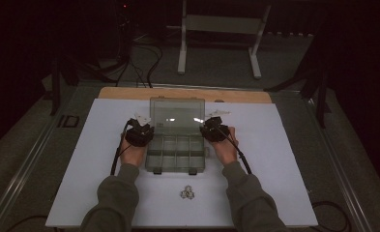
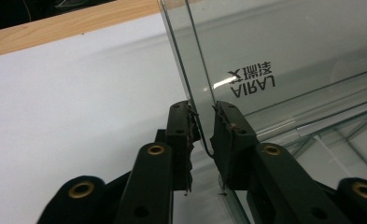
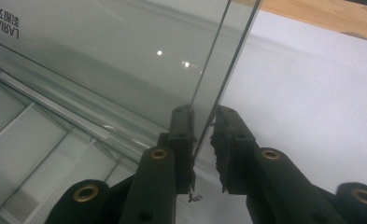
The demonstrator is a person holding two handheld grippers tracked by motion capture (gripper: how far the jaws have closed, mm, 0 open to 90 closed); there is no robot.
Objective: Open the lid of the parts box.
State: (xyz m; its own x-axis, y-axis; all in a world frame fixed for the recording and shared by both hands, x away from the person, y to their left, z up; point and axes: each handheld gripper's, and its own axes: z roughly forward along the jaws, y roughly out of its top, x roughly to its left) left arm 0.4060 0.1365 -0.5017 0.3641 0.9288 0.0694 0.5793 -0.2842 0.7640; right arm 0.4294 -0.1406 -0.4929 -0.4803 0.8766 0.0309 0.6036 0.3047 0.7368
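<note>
At frame centre, the left gripper (image 1: 141, 126) and right gripper (image 1: 211, 124) each clamp a side edge of the box's raised lid (image 1: 177, 113).

The organiser box (image 1: 176, 150) was clear plastic with a smoky grey-green tint, and its raised lid (image 1: 177, 115) was the same see-through grey, with dark lettering (image 2: 252, 79) printed on it that read mirrored in the left gripper view. The table's mat (image 1: 274, 159) was plain white, and a strip of pale wood (image 1: 129, 93) ran along its far edge. The left gripper (image 2: 202, 122) and the right gripper (image 3: 203, 122) were matt black, with brass-coloured rivets (image 2: 155, 150) at the joints. The person's sleeves (image 1: 115, 198) were olive green. A small cluster of metal parts (image 1: 188, 192) was silver-grey. The floor beyond was dull grey.
</note>
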